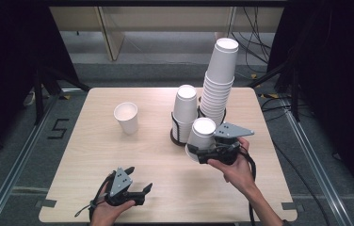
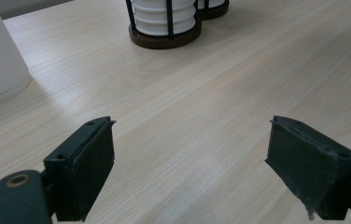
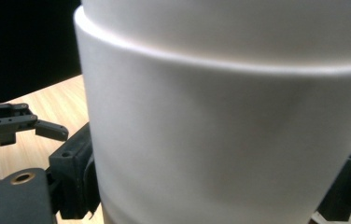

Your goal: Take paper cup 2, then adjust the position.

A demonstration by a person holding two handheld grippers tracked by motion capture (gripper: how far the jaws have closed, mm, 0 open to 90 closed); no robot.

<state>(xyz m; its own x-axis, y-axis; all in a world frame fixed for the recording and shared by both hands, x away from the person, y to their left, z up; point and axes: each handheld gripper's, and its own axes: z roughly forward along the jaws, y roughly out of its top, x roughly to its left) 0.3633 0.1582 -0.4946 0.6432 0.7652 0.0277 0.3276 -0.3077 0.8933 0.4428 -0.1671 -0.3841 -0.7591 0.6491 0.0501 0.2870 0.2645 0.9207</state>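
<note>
Here the paper cup (image 1: 200, 133) leans upside down in the right hand-held gripper (image 1: 202, 151).

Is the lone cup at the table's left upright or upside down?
Upright: the lone cup shows its open mouth upward, standing apart from the stacks.

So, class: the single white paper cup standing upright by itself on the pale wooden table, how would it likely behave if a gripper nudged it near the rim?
The lone white paper cup probably weighs very little, looking empty inside. Its base is narrower than its mouth, so a high nudge would likely tip it. Once down, its tapered wall would probably roll it in a curve across the table.
</note>
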